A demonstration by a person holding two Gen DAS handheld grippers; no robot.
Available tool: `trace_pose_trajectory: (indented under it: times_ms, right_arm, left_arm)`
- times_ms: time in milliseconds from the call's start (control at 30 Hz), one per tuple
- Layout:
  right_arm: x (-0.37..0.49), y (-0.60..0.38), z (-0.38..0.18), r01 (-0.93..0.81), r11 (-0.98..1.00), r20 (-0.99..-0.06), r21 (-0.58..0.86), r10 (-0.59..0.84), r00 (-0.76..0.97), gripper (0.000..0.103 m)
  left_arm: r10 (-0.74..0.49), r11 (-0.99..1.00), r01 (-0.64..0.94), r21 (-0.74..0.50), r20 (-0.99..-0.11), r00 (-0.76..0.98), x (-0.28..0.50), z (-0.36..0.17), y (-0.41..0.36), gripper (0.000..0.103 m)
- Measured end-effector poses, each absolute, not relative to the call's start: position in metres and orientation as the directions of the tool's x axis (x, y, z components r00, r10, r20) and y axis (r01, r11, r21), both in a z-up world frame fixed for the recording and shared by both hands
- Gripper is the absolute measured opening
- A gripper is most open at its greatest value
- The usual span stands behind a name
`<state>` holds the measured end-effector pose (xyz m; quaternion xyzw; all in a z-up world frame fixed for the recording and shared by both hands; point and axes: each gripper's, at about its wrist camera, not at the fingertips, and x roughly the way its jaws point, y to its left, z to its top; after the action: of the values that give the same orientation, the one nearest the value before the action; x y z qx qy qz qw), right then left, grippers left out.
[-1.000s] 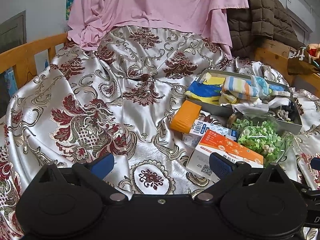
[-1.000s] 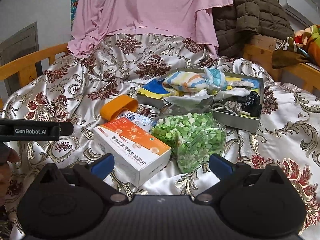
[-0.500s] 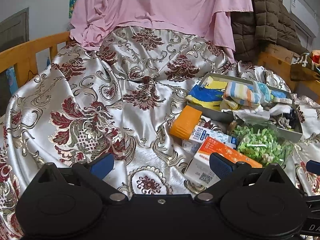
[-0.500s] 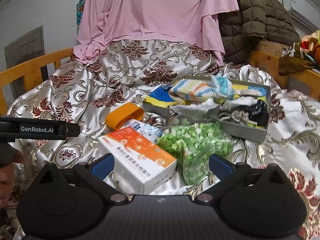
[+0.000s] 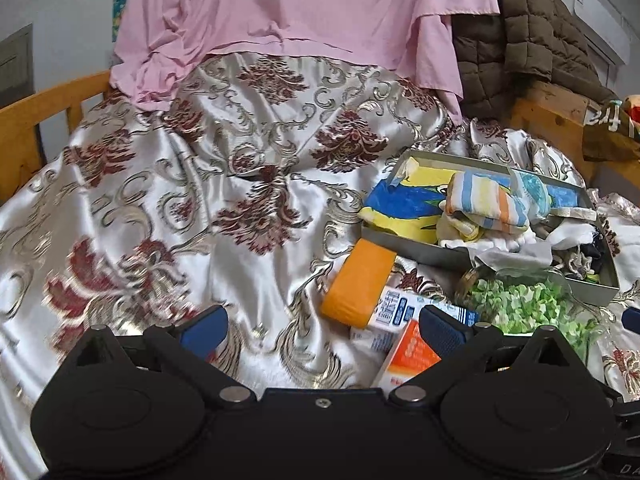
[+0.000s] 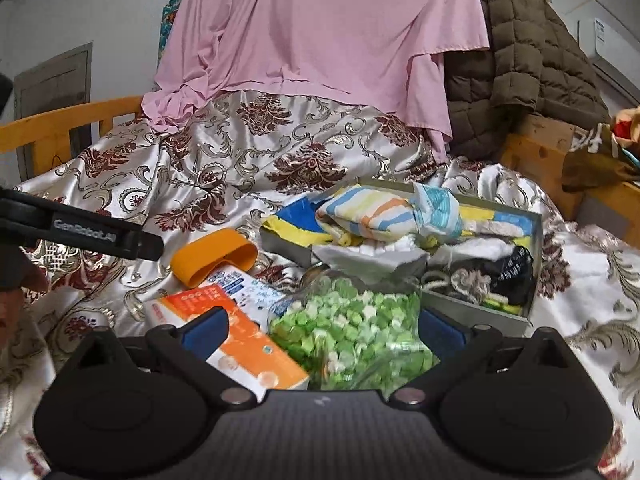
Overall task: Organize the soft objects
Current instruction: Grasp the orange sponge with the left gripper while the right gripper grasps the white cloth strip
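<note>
Black left gripper (image 6: 80, 232), right view only

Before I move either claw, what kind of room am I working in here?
Most likely a bedroom. The work surface is a bed under a satin floral bedspread with a wooden bed rail at its side, and a pink sheet and a brown quilted jacket hang behind it.

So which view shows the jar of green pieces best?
The right wrist view: the jar of green pieces lies centred and near, between the open right gripper fingers. In the left wrist view the jar sits far right, partly behind a finger.
</note>
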<state>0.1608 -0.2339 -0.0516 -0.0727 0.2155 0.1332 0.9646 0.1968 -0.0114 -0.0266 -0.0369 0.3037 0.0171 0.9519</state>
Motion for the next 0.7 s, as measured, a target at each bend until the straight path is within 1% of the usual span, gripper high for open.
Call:
trace_pose_trajectory:
  times_ms: [233, 433, 500, 567, 700]
  right_arm:
    - [0.192, -0.225, -0.053, -0.317, 0.941, -0.41, -0.119, 0.244, 0.879, 0.103]
    - [0.222, -0.209, -0.054, -0.365, 0.905, -0.39, -0.218, 0.262, 0.883, 0.102]
    - [0.233, -0.205, -0.051, -0.373, 0.892, -0.378, -0.254, 0.264, 0.887, 0.099]
    - [0.245, -0.202, -0.049, -0.384, 0.883, -0.379, -0.271, 0.269, 0.886, 0.094]
    - [0.262, -0.2, -0.051, -0.396, 0.868, -0.39, -0.299, 0.268, 0.881, 0.091]
  left_arm:
    - [-0.016, 1.0, 0.003, -0.023, -0.591, 0.807, 0.237, -0.034, -0.02, 0.101]
    - [-0.043, 0.997, 0.076, 0.031, -0.588, 0.808, 0.269, -0.041, -0.027, 0.101]
    - [-0.072, 0.994, 0.106, 0.021, -0.597, 0.799, 0.28, -0.045, -0.027, 0.101]
    - [-0.1, 0.992, 0.125, -0.001, -0.608, 0.788, 0.29, -0.049, -0.026, 0.101]
    - [-0.129, 0.988, 0.152, -0.017, -0.625, 0.77, 0.305, -0.058, -0.026, 0.099]
